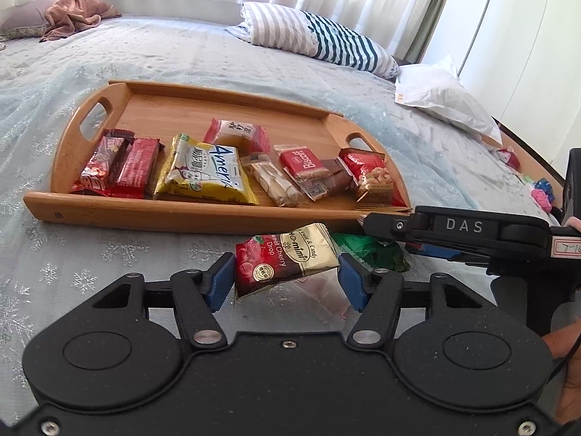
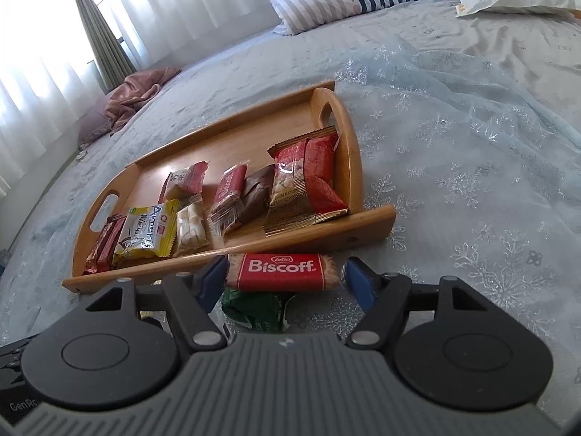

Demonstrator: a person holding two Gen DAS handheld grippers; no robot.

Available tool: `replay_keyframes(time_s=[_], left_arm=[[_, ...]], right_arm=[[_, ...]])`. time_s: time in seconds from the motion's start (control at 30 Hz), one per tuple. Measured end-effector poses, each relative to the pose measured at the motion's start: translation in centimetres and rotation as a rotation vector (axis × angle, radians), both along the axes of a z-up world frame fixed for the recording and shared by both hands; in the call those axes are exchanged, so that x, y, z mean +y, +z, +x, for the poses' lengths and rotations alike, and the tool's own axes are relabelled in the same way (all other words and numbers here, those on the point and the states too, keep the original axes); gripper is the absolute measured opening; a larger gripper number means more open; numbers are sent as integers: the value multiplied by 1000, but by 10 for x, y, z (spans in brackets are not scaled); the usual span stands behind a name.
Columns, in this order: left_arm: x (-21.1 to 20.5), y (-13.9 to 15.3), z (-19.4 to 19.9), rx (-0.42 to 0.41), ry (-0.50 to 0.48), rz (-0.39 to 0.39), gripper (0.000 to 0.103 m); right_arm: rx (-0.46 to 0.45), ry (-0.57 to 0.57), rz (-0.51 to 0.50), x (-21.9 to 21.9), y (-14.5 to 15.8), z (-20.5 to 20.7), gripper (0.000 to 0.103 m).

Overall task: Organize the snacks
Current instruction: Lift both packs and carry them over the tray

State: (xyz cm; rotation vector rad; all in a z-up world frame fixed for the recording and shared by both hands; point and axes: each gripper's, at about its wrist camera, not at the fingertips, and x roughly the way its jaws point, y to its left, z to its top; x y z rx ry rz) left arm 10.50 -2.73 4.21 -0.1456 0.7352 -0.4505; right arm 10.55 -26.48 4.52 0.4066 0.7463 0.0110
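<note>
A wooden tray [image 1: 90, 214] lies on the bed and holds several snack packets, among them a yellow packet [image 1: 203, 174] and a red nut packet [image 1: 370, 174]. My left gripper [image 1: 285, 279] is shut on a red and gold cherry drop packet [image 1: 279, 261], held above the bed in front of the tray. My right gripper [image 2: 285, 279] is shut on a red Biscoff packet [image 2: 281, 272] at the tray's near edge [image 2: 254, 250]. A green packet [image 2: 254, 309] lies on the bed under it; it also shows in the left wrist view [image 1: 370, 250]. The right gripper body [image 1: 454, 232] reaches in from the right.
Striped pillow [image 1: 319, 36] and white pillow [image 1: 443, 101] lie at the back right. A pink blanket [image 1: 72, 14] lies at the far left. Small items [image 1: 537, 189] sit at the bed's right edge. Curtains hang behind the bed.
</note>
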Motion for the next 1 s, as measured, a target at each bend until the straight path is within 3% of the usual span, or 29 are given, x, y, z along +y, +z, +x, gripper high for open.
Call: replay_keyframes(time_s=[0.6,0.8,1.0], left_arm=[[9,24,3,-123,5,27,59],[18,31,13,-147,66,36,59],[29,47,30,-232,102,76,59]], right_arm=[[-79,29,-63,8,32,-15,67],[-129,41,-87,8,47,-6,67],[-171,70,-108,6,62,19,67]])
